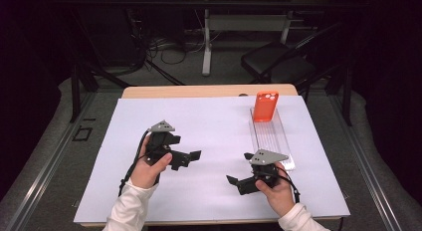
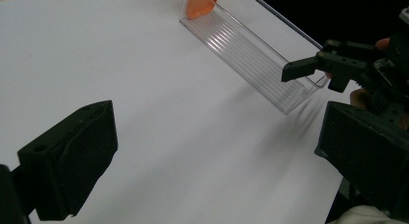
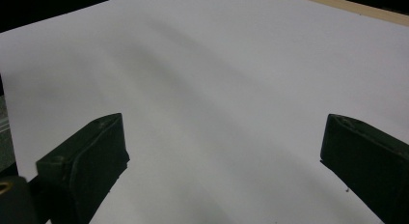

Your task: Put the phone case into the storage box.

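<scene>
The orange phone case point(image 1: 265, 106) stands upright at the far end of a long clear tray point(image 1: 276, 141), on the right side of the white sheet point(image 1: 199, 141) that covers the table point(image 1: 209, 90). It is bright orange and glossy, with round camera holes near its top; the left gripper view shows its lower edge point(image 2: 200, 3) sitting inside the tray's ribbed, see-through walls point(image 2: 251, 55).

The right gripper point(image 1: 242, 174) hovers just beside the tray's near end, jaws spread wide and holding nothing, aimed across the bare sheet. The left gripper point(image 1: 191, 155) hangs near the middle of the sheet, well apart from the case, its jaws likewise wide and empty.

The likely trouble is the case's light, tall stance: a jaw that brushes it on the way in could tip it flat into the tray. The tray is also light and loose, so a nudge from the right gripper, so near its end, could slide it and carry the case off line.
</scene>
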Tool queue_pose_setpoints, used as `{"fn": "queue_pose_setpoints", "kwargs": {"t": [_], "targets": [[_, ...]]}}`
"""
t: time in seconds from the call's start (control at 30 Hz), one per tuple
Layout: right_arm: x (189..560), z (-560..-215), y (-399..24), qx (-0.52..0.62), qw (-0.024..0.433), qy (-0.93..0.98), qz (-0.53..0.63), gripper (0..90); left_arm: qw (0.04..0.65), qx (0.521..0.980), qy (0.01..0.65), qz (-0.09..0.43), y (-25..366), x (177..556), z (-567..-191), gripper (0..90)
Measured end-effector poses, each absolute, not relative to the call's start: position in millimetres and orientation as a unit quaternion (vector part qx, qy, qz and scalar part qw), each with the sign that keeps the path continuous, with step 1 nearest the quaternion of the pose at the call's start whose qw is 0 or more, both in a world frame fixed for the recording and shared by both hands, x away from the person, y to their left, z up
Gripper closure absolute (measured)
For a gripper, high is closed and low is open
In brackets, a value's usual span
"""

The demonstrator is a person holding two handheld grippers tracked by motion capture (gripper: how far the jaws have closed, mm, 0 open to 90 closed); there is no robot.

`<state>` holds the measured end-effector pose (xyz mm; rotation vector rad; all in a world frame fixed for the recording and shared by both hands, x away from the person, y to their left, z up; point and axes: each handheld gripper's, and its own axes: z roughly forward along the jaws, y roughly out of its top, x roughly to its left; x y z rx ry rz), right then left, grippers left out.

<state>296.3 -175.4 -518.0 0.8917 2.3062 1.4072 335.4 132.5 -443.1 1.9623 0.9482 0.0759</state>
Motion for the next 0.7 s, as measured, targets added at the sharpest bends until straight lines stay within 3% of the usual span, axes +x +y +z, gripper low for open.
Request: {"fn": "queue_pose_setpoints", "kwargs": {"t": [0.7], "targets": [[298.4, -522.1, -176.1, 0.314, 0.148, 0.800, 0.490, 2.6, 0.461, 0.800, 0.382, 0.030, 130.9, 335.3, -445.2, 0.6]]}}
